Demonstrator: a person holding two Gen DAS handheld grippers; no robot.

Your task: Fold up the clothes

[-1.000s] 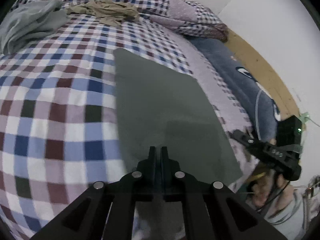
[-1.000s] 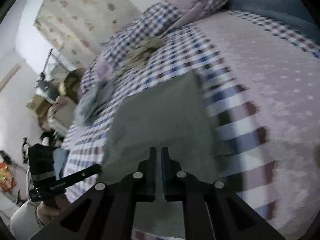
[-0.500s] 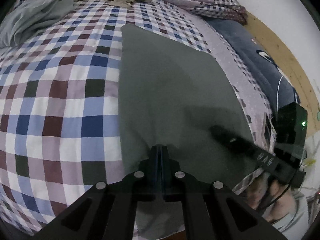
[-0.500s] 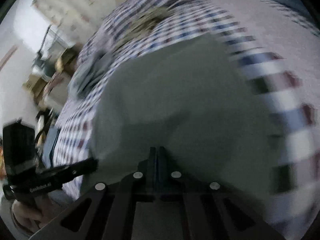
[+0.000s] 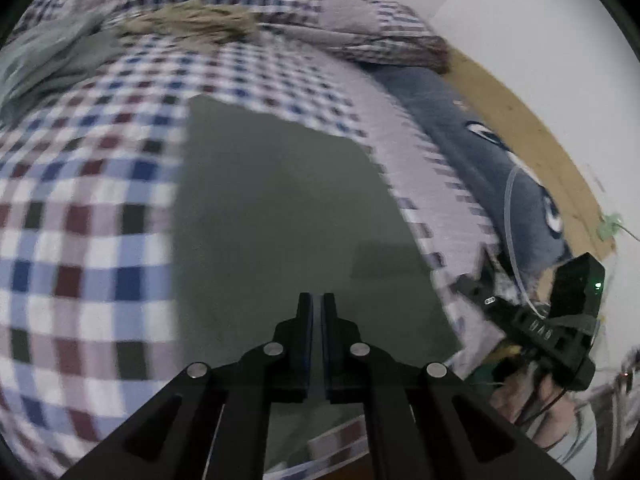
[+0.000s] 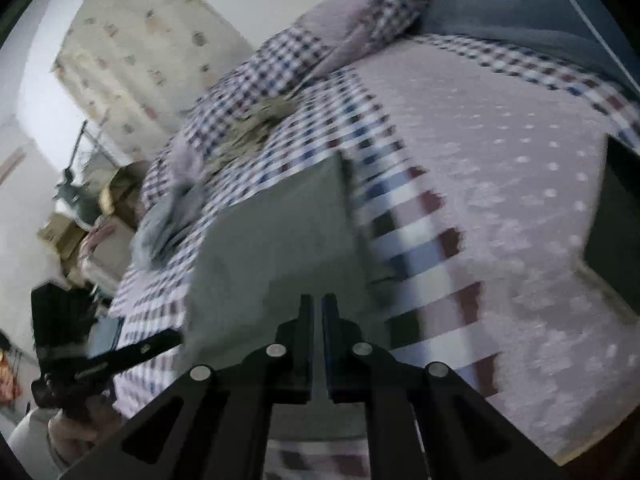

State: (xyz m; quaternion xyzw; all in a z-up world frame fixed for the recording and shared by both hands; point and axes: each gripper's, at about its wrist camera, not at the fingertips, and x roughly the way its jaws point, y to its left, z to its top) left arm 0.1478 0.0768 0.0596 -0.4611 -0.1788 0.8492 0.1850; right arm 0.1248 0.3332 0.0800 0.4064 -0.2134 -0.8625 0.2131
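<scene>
A dark grey-green garment [image 5: 280, 208] lies flat as a smooth rectangle on the checked bedspread [image 5: 80, 220]. Its near edge runs under both grippers. My left gripper [image 5: 316, 308] hovers over that near edge with only a thin slit between its fingers, and I see no cloth pinched there. In the right wrist view the same garment [image 6: 280, 232] looks paler. My right gripper [image 6: 317, 308] stands over its near right part, fingers likewise almost together. Each view shows the other hand-held gripper at the bed's edge: the right one [image 5: 536, 328] and the left one [image 6: 120, 360].
A crumpled tan garment [image 5: 196, 24] and a grey one [image 5: 52, 60] lie at the far side of the bed, near a checked pillow [image 5: 340, 28]. A blue cushion [image 5: 480, 152] lies along the right. A dark flat object [image 6: 616, 216] sits at the right. Boxes [image 6: 64, 232] stand beyond the bed.
Both grippers dipped close over the garment half a second ago with fingers fully together, then drew back to about where they were. The garment's shape looks unchanged.
</scene>
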